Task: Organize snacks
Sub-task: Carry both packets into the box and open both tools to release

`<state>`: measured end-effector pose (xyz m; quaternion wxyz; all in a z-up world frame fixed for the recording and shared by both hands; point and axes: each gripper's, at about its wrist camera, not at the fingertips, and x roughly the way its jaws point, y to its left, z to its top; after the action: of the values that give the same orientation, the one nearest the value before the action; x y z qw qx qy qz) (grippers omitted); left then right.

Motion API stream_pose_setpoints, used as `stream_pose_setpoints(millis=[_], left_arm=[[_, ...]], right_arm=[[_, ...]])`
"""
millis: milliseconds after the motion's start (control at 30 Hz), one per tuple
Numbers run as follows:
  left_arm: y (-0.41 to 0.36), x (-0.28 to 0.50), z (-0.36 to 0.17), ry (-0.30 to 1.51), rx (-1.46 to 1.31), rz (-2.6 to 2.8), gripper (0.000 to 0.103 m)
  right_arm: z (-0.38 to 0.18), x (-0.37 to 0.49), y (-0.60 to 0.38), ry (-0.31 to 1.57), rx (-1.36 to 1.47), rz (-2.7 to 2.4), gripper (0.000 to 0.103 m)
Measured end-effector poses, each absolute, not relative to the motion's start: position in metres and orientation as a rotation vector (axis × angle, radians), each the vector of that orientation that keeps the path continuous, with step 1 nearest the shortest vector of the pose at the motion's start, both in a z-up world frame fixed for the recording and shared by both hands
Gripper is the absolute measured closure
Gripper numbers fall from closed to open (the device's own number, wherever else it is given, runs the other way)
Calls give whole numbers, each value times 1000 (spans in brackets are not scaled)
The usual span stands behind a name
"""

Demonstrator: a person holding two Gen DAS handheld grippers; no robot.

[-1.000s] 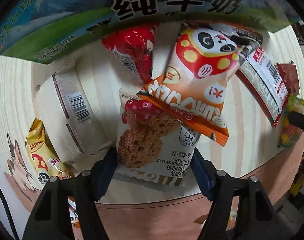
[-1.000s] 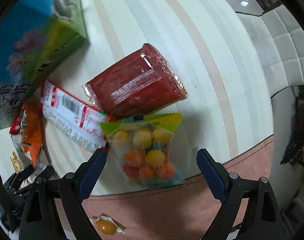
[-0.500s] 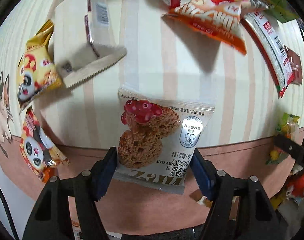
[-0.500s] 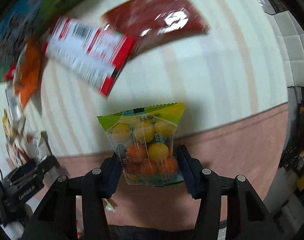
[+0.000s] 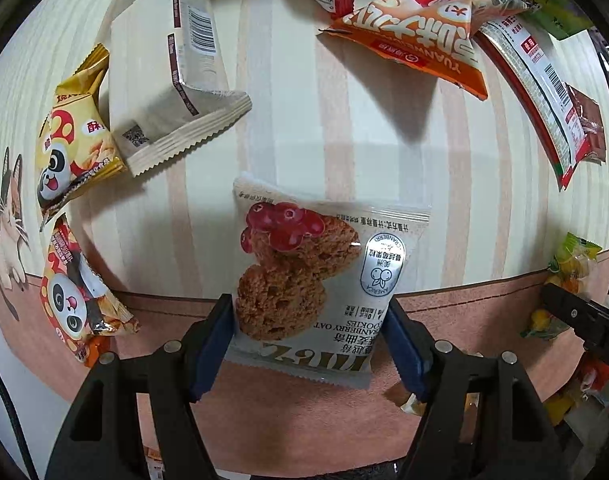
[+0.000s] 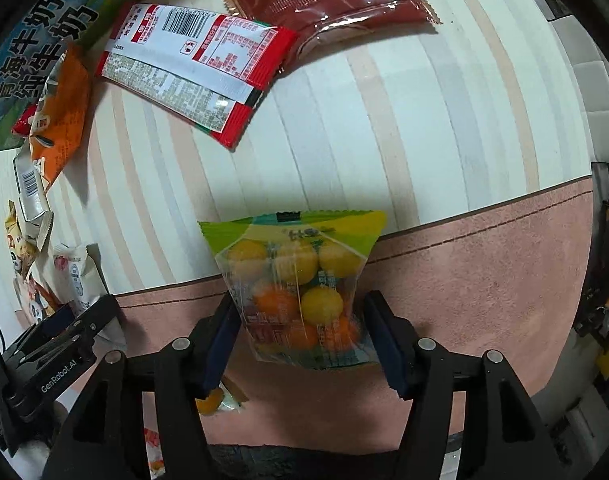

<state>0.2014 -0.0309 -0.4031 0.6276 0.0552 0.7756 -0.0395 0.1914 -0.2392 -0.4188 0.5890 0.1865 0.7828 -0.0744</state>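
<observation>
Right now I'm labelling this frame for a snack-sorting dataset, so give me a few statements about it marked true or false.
1. The left claw holds a cranberry oat cookie packet. True.
2. The candy bag between the right claw's pads holds blue balls. False: yellow and orange ones.
3. The orange panda packet lies flat on the pink border. False: it sits on the striped tablecloth near the milk carton.
4. A dark red packet partly rests on the red-and-white packet. True.
5. The right claw's jaws are opening around the candy bag. True.
</observation>
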Motion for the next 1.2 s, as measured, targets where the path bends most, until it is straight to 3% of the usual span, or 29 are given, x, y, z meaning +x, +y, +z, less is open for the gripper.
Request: stream_pose_setpoints(millis=[400,733,1000,1200], left_arm=[[-30,197,-396,1762,109,-85,33],[-31,196,-282,1604,-12,-211,33],[-24,291,-182,1442,-63,-227,33],[-27,394,-181,1412,24,-115,33]], right_arm=[[-412,179,-214,1803,341,-189,49],[-333,176,-201,1729,438,-35,50],[-218,267,-207,1517,450,95,50],[-195,367,-216,1442,341,47,50]])
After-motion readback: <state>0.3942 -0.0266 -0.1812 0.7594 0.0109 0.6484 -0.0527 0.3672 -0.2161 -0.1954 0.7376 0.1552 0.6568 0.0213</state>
